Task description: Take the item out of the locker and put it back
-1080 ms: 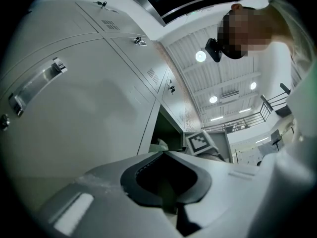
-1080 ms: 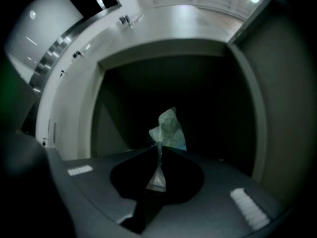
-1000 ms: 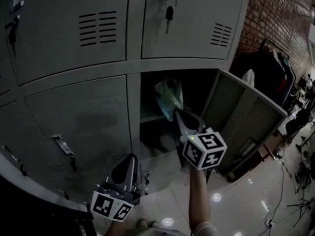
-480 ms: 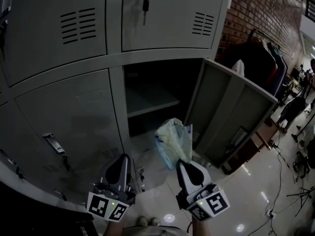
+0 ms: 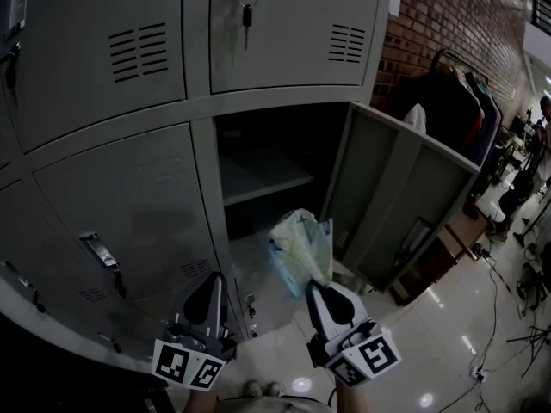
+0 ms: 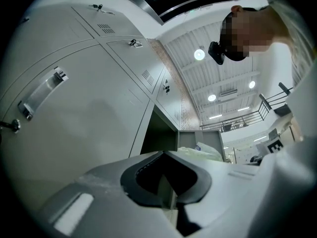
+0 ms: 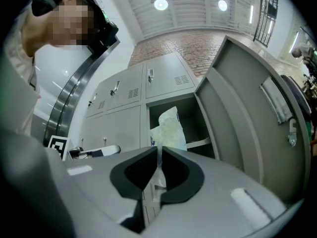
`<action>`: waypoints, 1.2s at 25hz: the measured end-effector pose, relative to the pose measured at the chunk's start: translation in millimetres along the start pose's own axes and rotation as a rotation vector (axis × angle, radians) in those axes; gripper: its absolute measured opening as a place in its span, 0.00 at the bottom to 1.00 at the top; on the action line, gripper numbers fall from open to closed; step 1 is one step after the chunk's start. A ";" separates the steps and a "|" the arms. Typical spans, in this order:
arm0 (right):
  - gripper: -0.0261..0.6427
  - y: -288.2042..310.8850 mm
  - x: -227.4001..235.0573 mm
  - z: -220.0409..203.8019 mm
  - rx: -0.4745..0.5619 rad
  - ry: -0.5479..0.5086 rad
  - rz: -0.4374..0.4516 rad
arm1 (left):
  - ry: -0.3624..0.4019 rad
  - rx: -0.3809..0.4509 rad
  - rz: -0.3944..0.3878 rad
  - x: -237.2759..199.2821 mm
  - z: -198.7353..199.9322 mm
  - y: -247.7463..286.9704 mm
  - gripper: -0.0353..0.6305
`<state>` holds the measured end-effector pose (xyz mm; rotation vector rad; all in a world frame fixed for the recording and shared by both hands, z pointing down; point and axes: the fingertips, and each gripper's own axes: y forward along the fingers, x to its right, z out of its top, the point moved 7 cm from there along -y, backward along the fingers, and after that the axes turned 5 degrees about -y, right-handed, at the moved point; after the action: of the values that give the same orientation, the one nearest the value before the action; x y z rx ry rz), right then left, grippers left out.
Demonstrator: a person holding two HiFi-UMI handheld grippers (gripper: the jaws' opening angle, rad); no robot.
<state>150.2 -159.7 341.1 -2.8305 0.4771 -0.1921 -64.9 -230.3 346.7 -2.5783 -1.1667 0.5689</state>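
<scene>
The item is a pale green plastic bag [image 5: 300, 249], hanging in front of the open locker compartment [image 5: 263, 166], outside it. My right gripper [image 5: 318, 285] is shut on the bag's lower edge and holds it up. In the right gripper view a thin fold of the bag [image 7: 168, 127] runs down between the jaws of my right gripper [image 7: 158, 156]. Low and to the left, my left gripper [image 5: 215, 275] is shut with nothing in it. In the left gripper view my left gripper [image 6: 171, 155] points at the lockers, and the bag [image 6: 200, 152] shows just past it.
The compartment's grey door [image 5: 405, 200] stands swung open to the right. A shelf [image 5: 258, 177] crosses the compartment inside. A key [image 5: 244, 7] hangs in the locker above. Closed lockers [image 5: 129, 213] fill the left. A brick wall [image 5: 465, 15] and hanging clothes [image 5: 456, 110] are at right.
A second ago the bag was inside the compartment with my right gripper reaching in. It has come out toward me with the gripper, then held nearly still. The left gripper barely moved.
</scene>
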 end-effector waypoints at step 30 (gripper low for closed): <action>0.08 215.5 74.4 43.4 -0.194 -0.233 -0.053 | -0.031 0.008 -0.019 -4.9 -2.6 13.2 0.06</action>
<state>162.1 -371.0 245.8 -3.0039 0.3886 0.1835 -58.0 -242.7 345.2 -2.5575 -1.1949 0.6103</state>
